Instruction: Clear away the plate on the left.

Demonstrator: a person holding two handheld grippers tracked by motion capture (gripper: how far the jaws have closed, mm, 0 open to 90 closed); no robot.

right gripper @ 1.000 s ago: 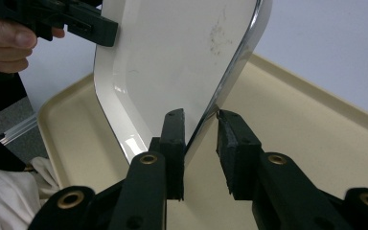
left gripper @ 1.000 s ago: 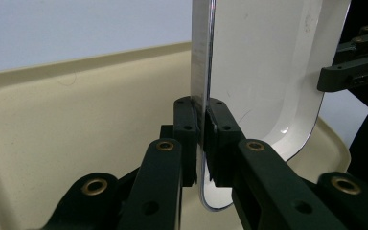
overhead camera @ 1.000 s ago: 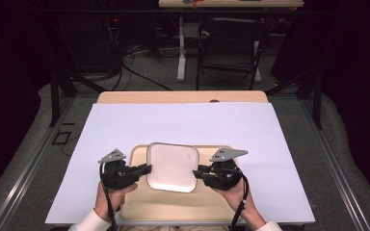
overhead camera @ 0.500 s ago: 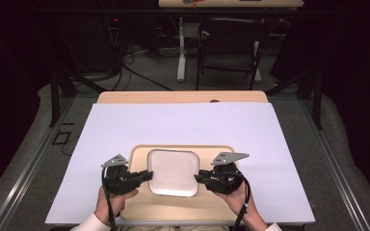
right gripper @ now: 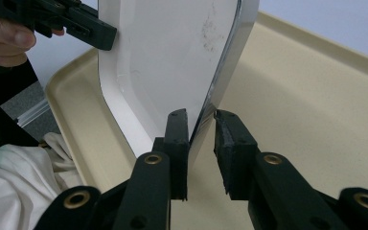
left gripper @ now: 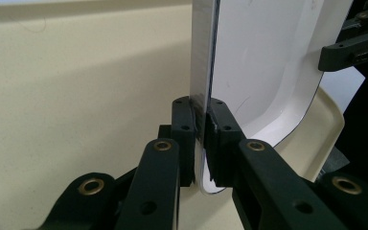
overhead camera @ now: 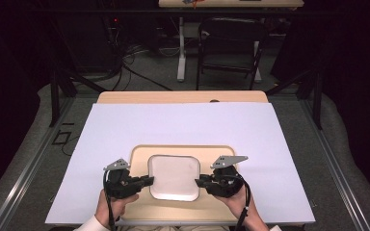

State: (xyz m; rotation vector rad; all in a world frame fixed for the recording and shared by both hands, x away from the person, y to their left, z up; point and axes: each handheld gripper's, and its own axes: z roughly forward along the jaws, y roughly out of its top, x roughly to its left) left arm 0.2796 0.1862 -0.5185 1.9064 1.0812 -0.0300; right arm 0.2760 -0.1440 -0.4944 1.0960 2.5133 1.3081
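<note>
A white square plate (overhead camera: 174, 177) with rounded corners sits over a beige tray (overhead camera: 139, 155) near the table's front edge. My left gripper (overhead camera: 149, 181) is shut on its left rim. In the left gripper view both pads (left gripper: 184, 120) clamp the plate (left gripper: 263, 67) edge-on above the tray (left gripper: 76, 96). My right gripper (overhead camera: 198, 182) is shut on the opposite rim. In the right gripper view the plate (right gripper: 172, 57) has its rim between the jaws of the right gripper (right gripper: 200, 117). Whether the plate touches the tray I cannot tell.
A white sheet (overhead camera: 183, 125) covers most of the table, with bare wood (overhead camera: 183, 97) along the far edge. A chair (overhead camera: 231, 43) and cables stand on the floor beyond. The person's hands are at the table's front edge.
The plate and both grippers have shifted a little toward the person. The tray has stayed where it was.
</note>
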